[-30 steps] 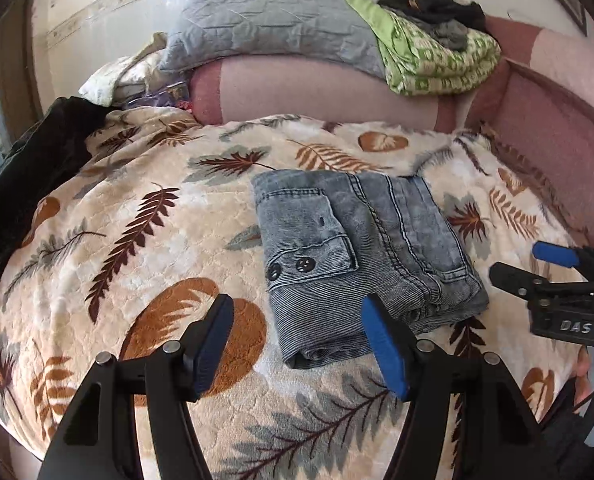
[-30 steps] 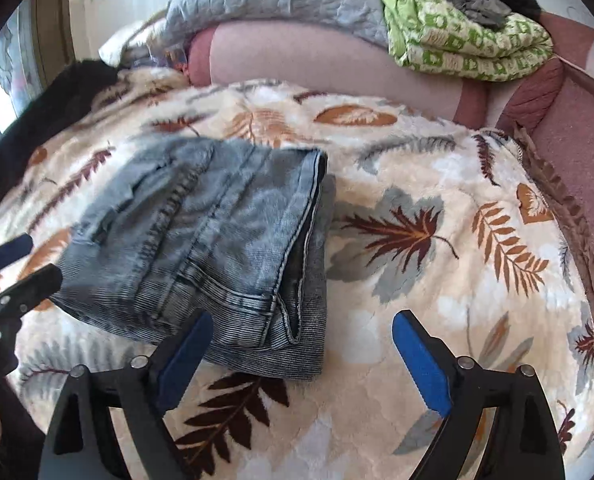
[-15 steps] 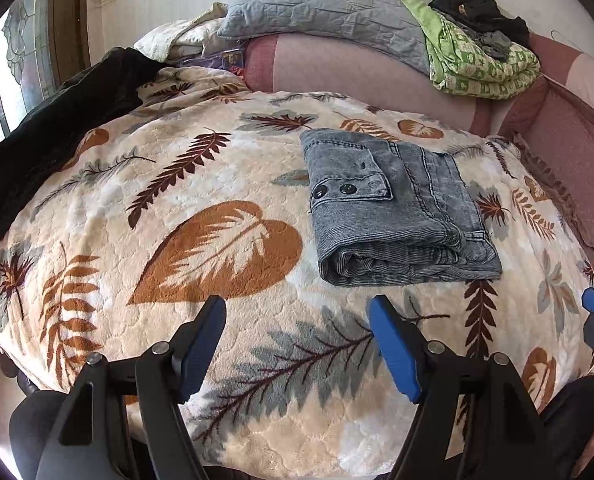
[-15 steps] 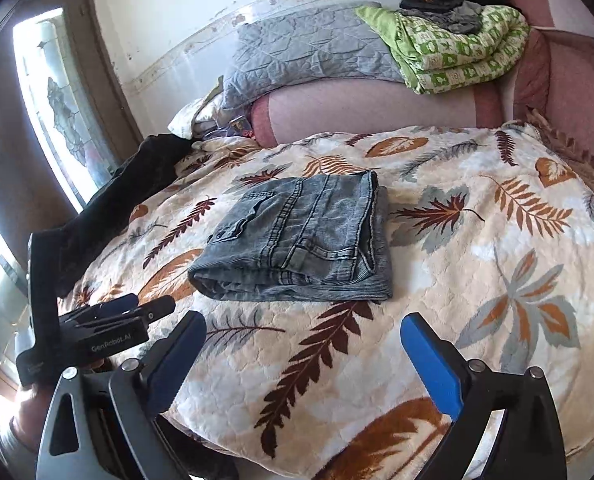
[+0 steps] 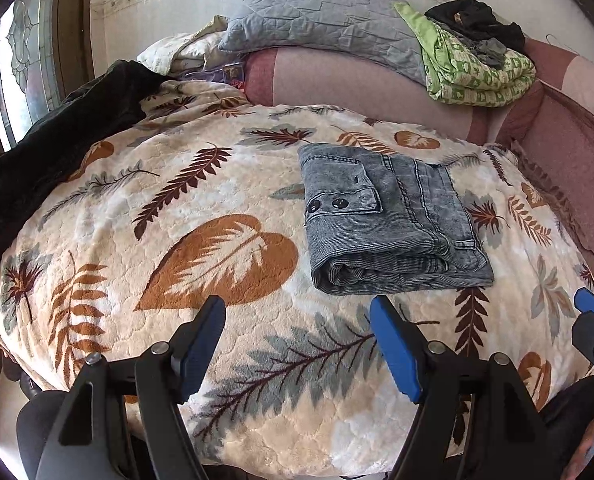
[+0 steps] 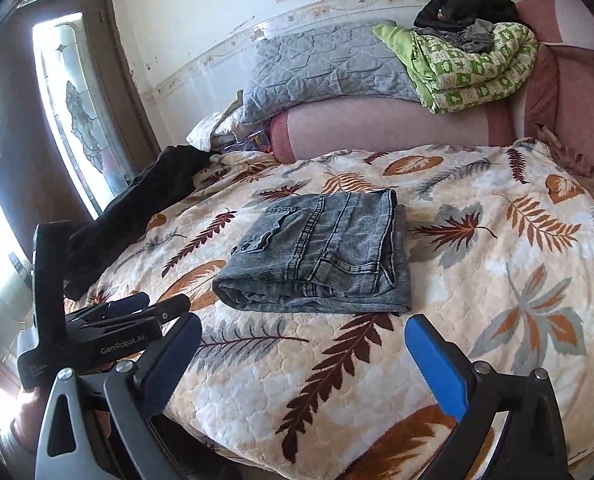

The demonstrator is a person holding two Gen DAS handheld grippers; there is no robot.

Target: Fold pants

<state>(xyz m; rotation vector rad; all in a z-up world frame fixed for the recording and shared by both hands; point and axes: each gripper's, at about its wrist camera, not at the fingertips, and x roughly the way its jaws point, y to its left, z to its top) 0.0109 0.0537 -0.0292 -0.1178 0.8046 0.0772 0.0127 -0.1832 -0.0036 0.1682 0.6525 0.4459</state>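
From my left gripper (image 5: 297,344), fingers spread and empty, the folded pants (image 5: 389,220) lie on the leaf-print blanket (image 5: 177,208), two pocket buttons showing. My right gripper (image 6: 303,356), also spread, sees instead a door (image 6: 69,120) beyond a black garment (image 6: 137,212) and a green quilt (image 6: 473,68).

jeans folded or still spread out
Folded: the jeans lie as a compact stacked rectangle on the leaf-print blanket, both grippers open and clear.
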